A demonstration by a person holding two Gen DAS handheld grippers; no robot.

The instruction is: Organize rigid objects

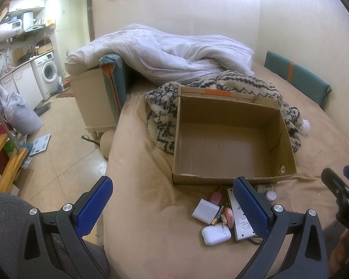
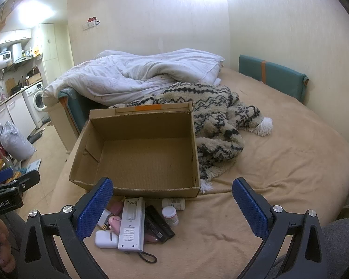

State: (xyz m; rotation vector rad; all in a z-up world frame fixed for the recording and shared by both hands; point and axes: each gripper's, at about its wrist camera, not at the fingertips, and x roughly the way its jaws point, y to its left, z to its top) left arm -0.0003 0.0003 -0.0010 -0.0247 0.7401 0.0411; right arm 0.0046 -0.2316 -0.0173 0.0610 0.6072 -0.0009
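Observation:
An empty cardboard box (image 1: 230, 151) (image 2: 137, 153) lies open on the tan bed. In front of it sits a small pile: a white remote (image 2: 131, 225) (image 1: 240, 220), a white earbud case (image 1: 215, 233) (image 2: 104, 238), a white block (image 1: 203, 210), a pink item (image 1: 299, 217), a black rectangular object (image 2: 159, 223) and two small white bottles (image 2: 171, 215) (image 2: 173, 203). My left gripper (image 1: 172, 200) is open, above the pile's left side. My right gripper (image 2: 172, 200) is open over the pile's right side. Both hold nothing.
A zigzag-patterned fleece blanket (image 2: 216, 121) and a white duvet (image 2: 132, 74) lie behind the box. A teal cushion (image 2: 272, 76) leans on the wall. Left of the bed are tiled floor, a scale (image 1: 40, 144), a washing machine (image 1: 47, 72) and a bag (image 1: 21, 116).

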